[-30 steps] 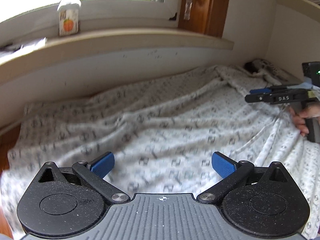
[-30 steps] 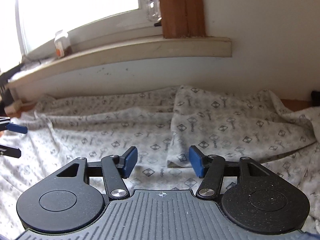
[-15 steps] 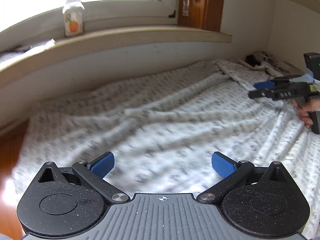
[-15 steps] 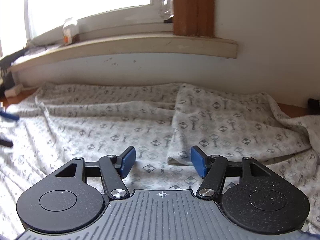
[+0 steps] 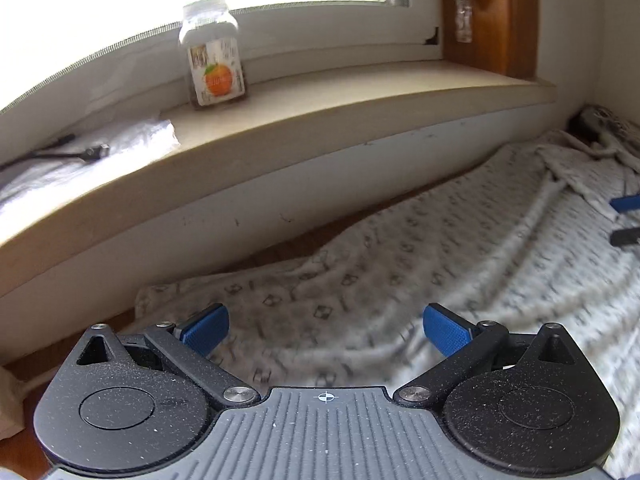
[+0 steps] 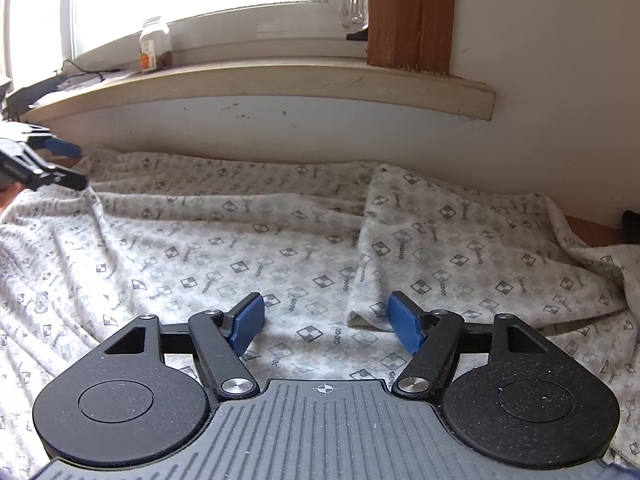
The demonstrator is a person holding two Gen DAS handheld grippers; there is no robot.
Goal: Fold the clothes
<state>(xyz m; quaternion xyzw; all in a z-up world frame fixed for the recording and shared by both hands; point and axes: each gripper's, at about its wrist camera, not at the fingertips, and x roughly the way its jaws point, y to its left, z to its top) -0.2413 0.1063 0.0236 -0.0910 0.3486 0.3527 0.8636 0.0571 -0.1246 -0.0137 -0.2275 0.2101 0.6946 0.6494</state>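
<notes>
The left gripper (image 5: pixel 326 326), jaws wide and empty, has swung toward the patterned cloth's (image 6: pixel 280 248) far corner below the windowsill (image 5: pixel 320 116). The right gripper (image 6: pixel 326 322) hovers over a folded-over flap beneath that sill, its jaws opening with nothing pinched, so a fresh fold looks about to begin.

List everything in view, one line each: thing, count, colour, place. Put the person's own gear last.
patterned cloth: one, white with a grey print, spread wrinkled below the sill; its right part is folded over.
jar: one, clear with an orange on the label, upright on the sill.
windowsill: one, beige, along the wall above the cloth.
window frame post: one, brown wood, at the sill's right end.
cable: one, black, on the sill's left part.
dark object: one, too blurred to name, at the cloth's far end.
left gripper: one, black with blue pads, open over the cloth's left edge, nothing between the pads.
right gripper: one, black with blue pads, jaws opening above the folded edge, gripping nothing.
</notes>
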